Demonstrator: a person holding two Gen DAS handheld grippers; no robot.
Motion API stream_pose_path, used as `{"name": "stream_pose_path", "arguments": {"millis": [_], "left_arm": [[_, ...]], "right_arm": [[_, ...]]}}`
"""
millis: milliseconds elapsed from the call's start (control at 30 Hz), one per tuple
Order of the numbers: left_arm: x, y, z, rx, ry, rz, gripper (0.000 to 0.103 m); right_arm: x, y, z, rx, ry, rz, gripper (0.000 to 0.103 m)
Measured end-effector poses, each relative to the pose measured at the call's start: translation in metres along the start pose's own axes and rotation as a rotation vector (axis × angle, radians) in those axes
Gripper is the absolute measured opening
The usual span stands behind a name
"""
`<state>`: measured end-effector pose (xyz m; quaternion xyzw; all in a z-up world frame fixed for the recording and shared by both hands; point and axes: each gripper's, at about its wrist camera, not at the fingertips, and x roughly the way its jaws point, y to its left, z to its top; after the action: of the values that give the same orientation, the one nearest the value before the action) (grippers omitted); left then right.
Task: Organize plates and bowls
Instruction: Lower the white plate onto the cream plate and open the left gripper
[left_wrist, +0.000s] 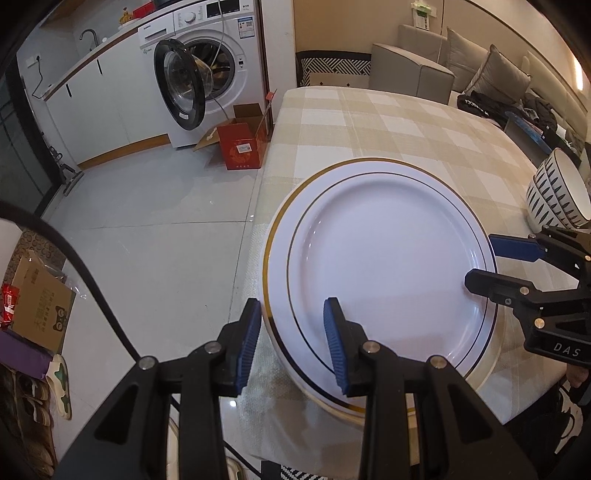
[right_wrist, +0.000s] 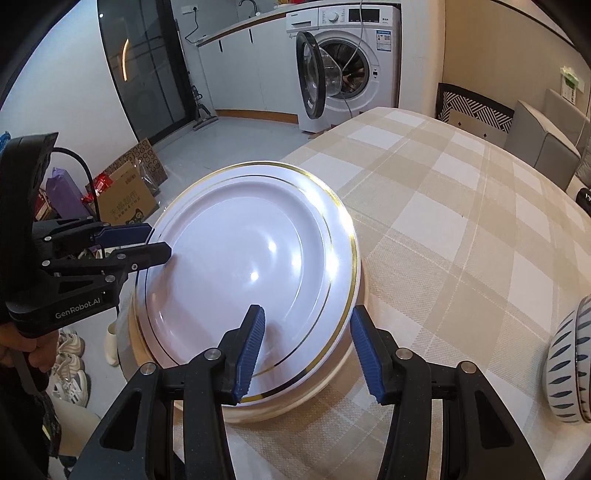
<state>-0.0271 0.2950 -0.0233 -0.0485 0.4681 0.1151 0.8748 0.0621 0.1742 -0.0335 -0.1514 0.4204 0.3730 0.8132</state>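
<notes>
At the table (right_wrist: 461, 229) edge, a gold-rimmed plate (left_wrist: 380, 258) tops a plate stack; the left gripper (left_wrist: 291, 343) and right gripper (right_wrist: 306, 350), fingers wide, straddle opposite rims, unclamped. Stacked bowls (left_wrist: 561, 192) wait nearby.

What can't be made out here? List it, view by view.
- Left wrist view: how many plates are stacked; the top plate hides the rest.
- Left wrist view: bowl stack cut off by the frame edge.
- Right wrist view: only a sliver of one bowl; edge cuts it.
- Both views: whether the fingers actually touch the plate rim.
</notes>
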Motion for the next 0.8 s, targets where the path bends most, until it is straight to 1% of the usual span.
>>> {"name": "stream_pose_path", "arguments": {"millis": [100,233,267,300,333,400,500,700,800], "left_arm": [[0.001,-0.001,-0.001,0.008,0.013,-0.013,0.033],[0.001,0.004,-0.003,-0.007,0.012,-0.032,0.038],[0.001,0.005,-0.003,-0.01,0.01,-0.032,0.041],[0.0,0.006,-0.004,-0.013,0.009,-0.031,0.042],[0.001,0.007,-0.005,-0.017,0.009,-0.03,0.042],[0.001,0.008,-0.005,-0.025,0.008,-0.029,0.043],[0.001,0.01,-0.007,-0.03,0.007,-0.028,0.047],[0.004,0.015,-0.01,-0.044,0.01,-0.028,0.048],[0.006,0.018,-0.011,-0.049,0.015,-0.025,0.048]], "right_arm": [[0.001,0.002,0.002,-0.021,0.015,-0.021,0.053],[-0.002,0.001,0.001,-0.023,0.005,0.0,0.054],[-0.003,0.001,0.001,-0.026,0.002,0.002,0.059],[-0.004,0.002,0.001,-0.034,-0.002,0.007,0.066],[-0.005,0.002,0.001,-0.042,-0.008,0.007,0.067],[-0.007,0.004,0.001,-0.053,-0.018,-0.004,0.067],[-0.007,0.004,0.001,-0.059,-0.022,-0.006,0.068],[0.001,0.008,0.002,-0.094,-0.007,-0.038,0.068],[0.007,0.014,0.002,-0.136,0.0,-0.071,0.072]]}}
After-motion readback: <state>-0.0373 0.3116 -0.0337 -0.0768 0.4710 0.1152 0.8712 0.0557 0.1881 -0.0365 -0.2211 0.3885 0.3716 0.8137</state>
